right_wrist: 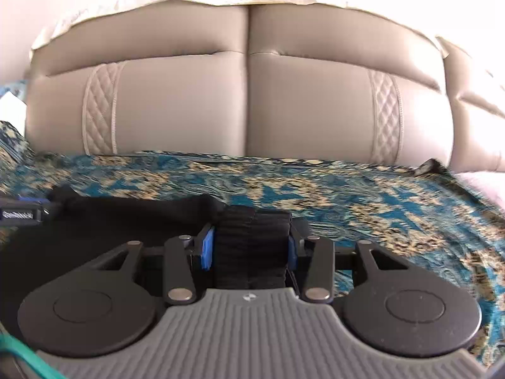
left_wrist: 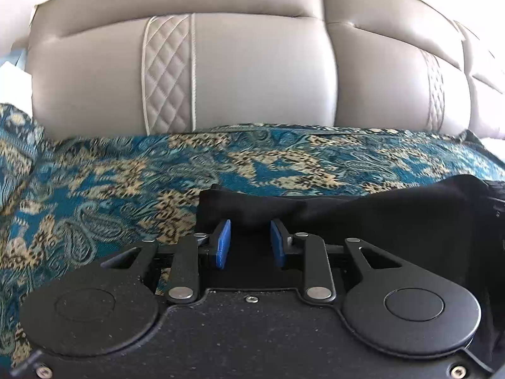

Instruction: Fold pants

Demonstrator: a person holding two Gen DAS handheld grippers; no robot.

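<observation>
The black pants lie on a blue and gold patterned cover on a sofa seat. In the left wrist view my left gripper has its blue pads a hand's width apart, with an edge of the pants fabric between them; the pads do not press it. In the right wrist view my right gripper is shut on the ribbed black waistband of the pants, bunched between its blue pads. The left gripper's body shows at the far left of that view.
The grey leather sofa backrest with quilted strips rises just beyond the cover; it also fills the right wrist view. The patterned cover spreads right of the right gripper. A white cushion edge sits at the far left.
</observation>
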